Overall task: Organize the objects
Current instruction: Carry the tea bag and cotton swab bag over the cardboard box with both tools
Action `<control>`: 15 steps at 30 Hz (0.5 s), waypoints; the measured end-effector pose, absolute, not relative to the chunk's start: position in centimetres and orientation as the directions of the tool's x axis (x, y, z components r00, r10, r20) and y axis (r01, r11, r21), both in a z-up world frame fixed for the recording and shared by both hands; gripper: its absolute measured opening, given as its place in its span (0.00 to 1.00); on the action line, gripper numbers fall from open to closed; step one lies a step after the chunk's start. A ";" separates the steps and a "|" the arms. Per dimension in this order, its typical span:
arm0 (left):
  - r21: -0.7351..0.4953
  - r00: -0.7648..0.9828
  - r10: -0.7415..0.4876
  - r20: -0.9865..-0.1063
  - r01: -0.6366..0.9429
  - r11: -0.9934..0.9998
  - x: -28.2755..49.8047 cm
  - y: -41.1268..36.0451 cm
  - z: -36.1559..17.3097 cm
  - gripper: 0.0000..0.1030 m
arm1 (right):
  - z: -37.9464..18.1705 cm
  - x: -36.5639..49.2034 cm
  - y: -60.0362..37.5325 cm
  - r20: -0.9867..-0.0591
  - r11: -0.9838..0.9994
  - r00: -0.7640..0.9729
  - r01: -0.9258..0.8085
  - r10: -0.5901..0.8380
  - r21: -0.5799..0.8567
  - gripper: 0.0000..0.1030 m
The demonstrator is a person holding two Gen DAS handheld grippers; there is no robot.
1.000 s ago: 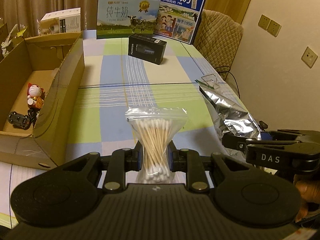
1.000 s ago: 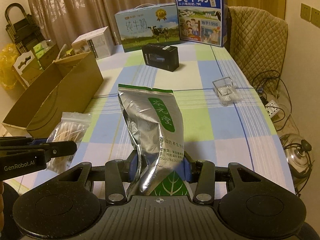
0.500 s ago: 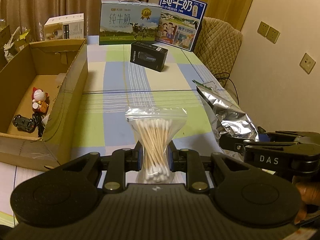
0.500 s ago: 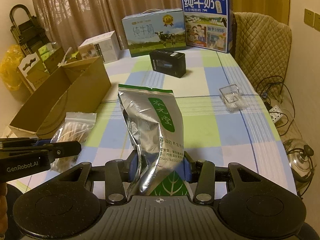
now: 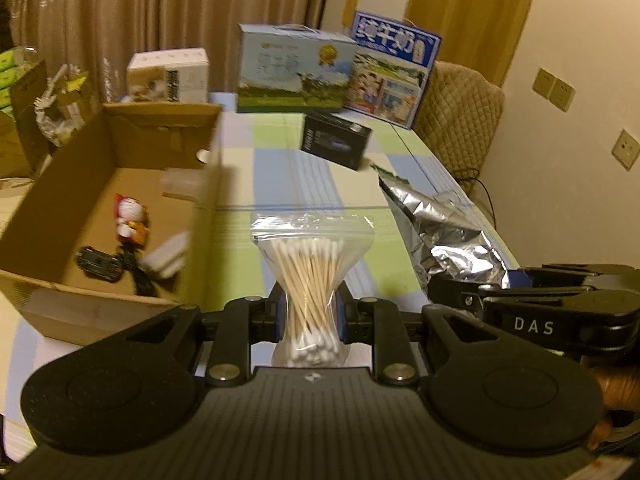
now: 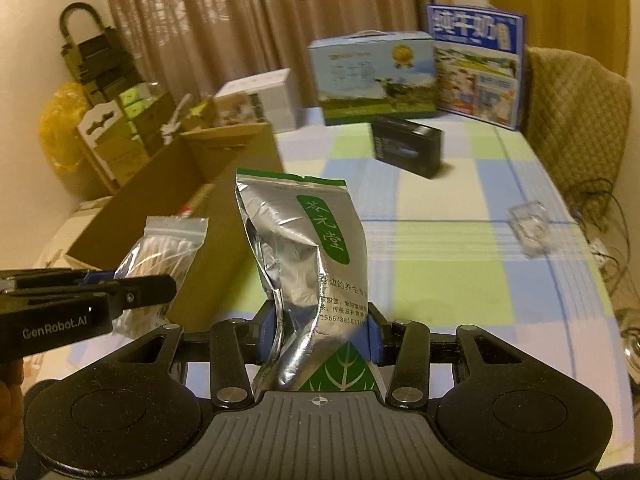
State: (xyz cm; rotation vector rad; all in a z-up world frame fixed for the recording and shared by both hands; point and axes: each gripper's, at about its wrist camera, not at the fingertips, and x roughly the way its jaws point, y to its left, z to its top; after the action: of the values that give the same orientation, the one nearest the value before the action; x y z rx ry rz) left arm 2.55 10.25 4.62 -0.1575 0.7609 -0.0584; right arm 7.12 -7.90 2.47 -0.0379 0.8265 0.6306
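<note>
My left gripper (image 5: 308, 316) is shut on a clear zip bag of cotton swabs (image 5: 312, 276), held upright above the checked tablecloth, just right of an open cardboard box (image 5: 52, 292). The bag also shows in the right wrist view (image 6: 164, 252). My right gripper (image 6: 318, 336) is shut on a silver foil pouch with a green label (image 6: 308, 264), held upright; it also shows in the left wrist view (image 5: 444, 236). The box holds a small red and white figure (image 5: 128, 220), a dark toy car (image 5: 100, 268) and a white item (image 5: 168, 256).
A black box (image 5: 334, 144) lies mid-table. Two milk cartons (image 5: 292, 70) stand at the far end beside a white box (image 5: 168, 76). A small clear plastic case (image 6: 528, 228) lies at the right of the table. A quilted chair (image 6: 576, 120) stands at the right.
Both grippers have lifted and swung left with their loads; the cardboard box now looms larger and closer, and its inside shows more.
</note>
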 end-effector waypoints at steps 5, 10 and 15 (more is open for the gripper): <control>-0.147 0.741 -0.072 -0.668 -0.037 0.988 2.2 13.2 5.9 0.19 | 3.5 7.1 -4.6 -0.681 0.785 0.488 -0.583 0.545 0.210 0.40; -0.127 0.747 -0.035 -0.664 -0.066 0.990 2.0 16.4 6.8 0.19 | 4.2 7.0 -1.2 -0.674 0.751 0.464 -0.626 0.575 0.209 0.40; -0.114 0.749 -0.002 -0.663 -0.098 0.989 2.1 19.5 7.4 0.19 | 4.6 7.1 2.2 -0.670 0.723 0.443 -0.660 0.596 0.206 0.40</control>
State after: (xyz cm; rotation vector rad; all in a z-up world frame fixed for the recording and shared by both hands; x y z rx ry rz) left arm 2.07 19.53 7.43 -0.1449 0.7235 0.0525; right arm 7.05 2.23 4.57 -0.0902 0.7926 0.7797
